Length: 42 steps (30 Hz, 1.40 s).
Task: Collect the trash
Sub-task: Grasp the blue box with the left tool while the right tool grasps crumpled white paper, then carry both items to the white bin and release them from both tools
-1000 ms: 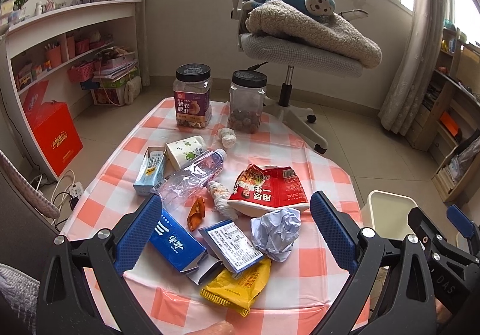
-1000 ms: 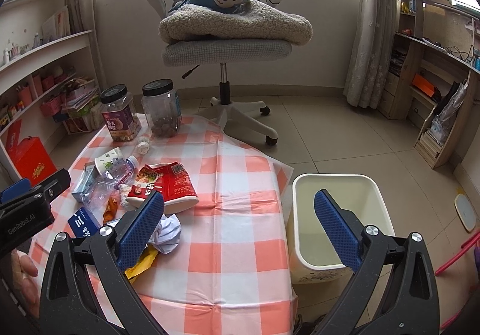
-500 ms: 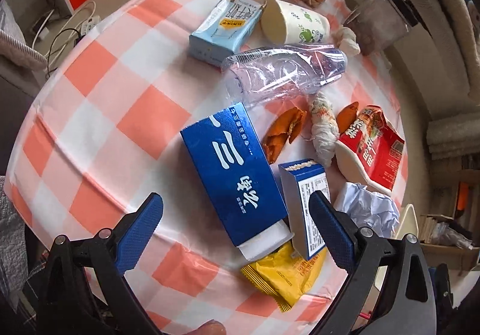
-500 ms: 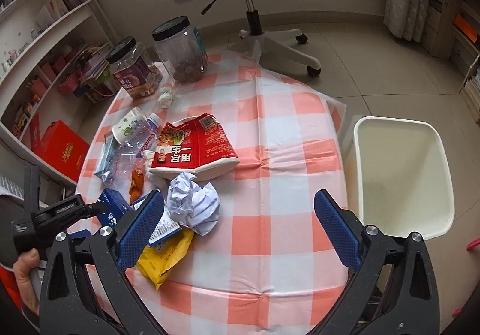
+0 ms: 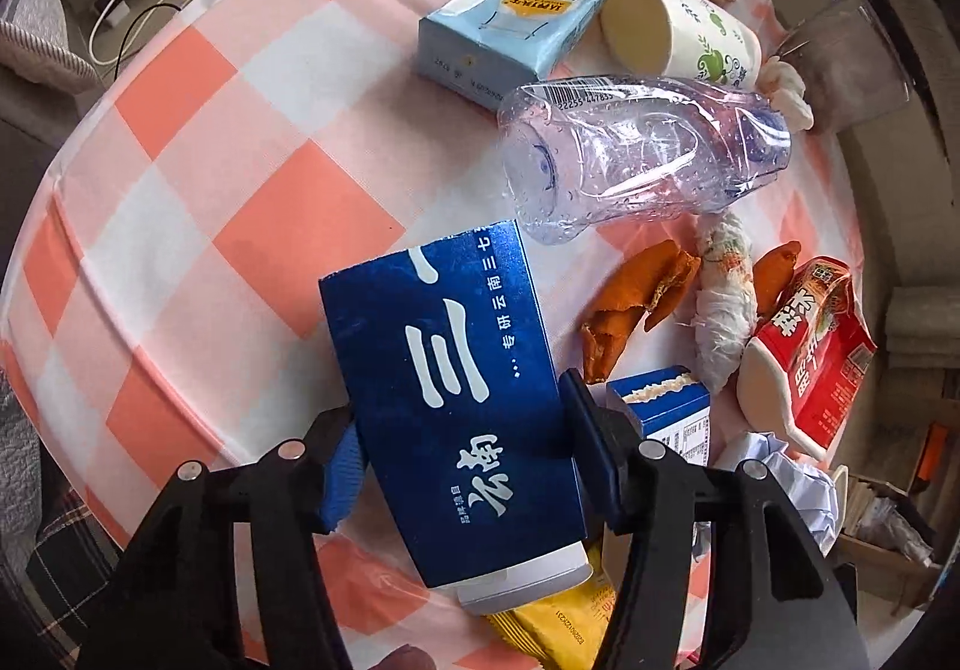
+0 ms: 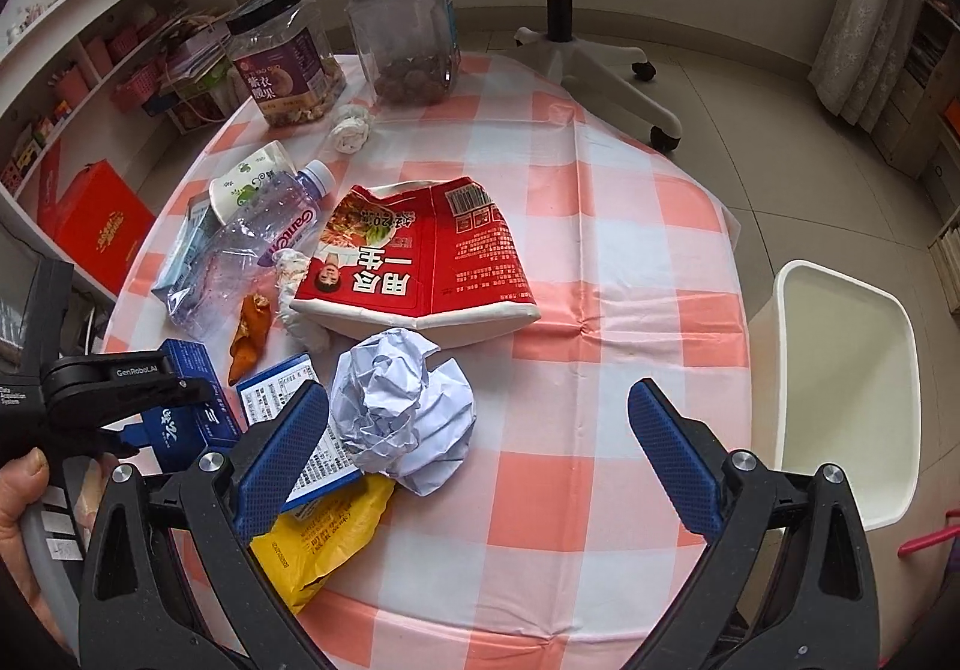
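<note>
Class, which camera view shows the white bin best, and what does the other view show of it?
The right wrist view: the white bin stands beside the table, with its open top and inside visible. The left wrist view shows at most a sliver of its rim.

Left hand-held gripper [image 5: 459, 466] tight on dark-blue carton [image 5: 456, 400] (white end nearest cam), above checked tablecloth [image 5: 198, 178].

Your surface [image 6: 630, 262]: orange-and-white checked cloth. Two lidded jars [image 6: 402, 33] at far edge. Your litter at left: crushed bottle [image 6: 252, 250], paper cup [image 6: 246, 184], milk carton [image 5: 510, 27], red noodle bowl [image 6: 420, 262], crumpled paper [image 6: 408, 412], yellow packet [image 6: 318, 544].
</note>
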Tool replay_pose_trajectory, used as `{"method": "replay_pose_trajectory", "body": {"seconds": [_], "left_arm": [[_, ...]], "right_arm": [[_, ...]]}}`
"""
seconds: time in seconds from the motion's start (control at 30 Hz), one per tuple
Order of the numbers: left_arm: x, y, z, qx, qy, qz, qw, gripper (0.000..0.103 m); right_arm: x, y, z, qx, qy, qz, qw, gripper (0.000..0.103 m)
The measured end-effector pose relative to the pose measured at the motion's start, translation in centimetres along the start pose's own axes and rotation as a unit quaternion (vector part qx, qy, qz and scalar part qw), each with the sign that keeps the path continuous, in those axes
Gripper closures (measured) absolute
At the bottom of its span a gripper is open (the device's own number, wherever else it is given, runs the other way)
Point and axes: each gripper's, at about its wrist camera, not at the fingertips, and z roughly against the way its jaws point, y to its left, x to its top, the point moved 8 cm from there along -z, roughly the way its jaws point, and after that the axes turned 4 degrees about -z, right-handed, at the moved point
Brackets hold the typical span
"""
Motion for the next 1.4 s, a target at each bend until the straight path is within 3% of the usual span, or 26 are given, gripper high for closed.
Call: {"method": "replay_pose_trajectory", "body": {"seconds": [0.13, 0.3, 0.43, 0.5, 0.77, 0.97, 1.4], "left_arm": [[0.3, -0.5, 4.6, -0.033, -0.053, -0.03, 0.9976, 0.045], [0.6, -1.0, 9.4, -0.037, -0.124, -0.082, 0.9882, 0.045], [1.0, -1.1, 10.5, -0.03, -0.145, -0.1, 0.984, 0.045], [0.8, -1.0, 10.6, -0.034, -0.144, -0.105, 0.9835, 0.045], [0.3, -1.0, 11.9, -0.036, -0.173, -0.123, 0.9766, 0.045], [0.0, -2.3, 12.8, -0.035, -0.202, -0.144, 0.9681, 0.045], [-1.7, -6.3, 13.4, -0.052, -0.238, -0.186, 0.9519, 0.045]], "right_arm": [[-0.1, 0.7, -1.6, -0.002, 0.013, 0.003, 1.0, 0.01], [-0.5, 1.7, -3.7, 0.01, 0.046, -0.004, 0.999, 0.029], [-1.1, 3.1, -4.7, 0.042, 0.07, -0.02, 0.996, 0.079], [-1.0, 4.0, -4.1, 0.052, 0.064, -0.018, 0.996, 0.086], [0.4, 5.3, -0.4, 0.078, 0.008, -0.013, 0.997, 0.087], [1.9, 3.8, 2.7, 0.089, -0.039, -0.029, 0.995, 0.087], [3.7, -3.9, 6.6, 0.018, -0.119, -0.06, 0.991, 0.087]]}}
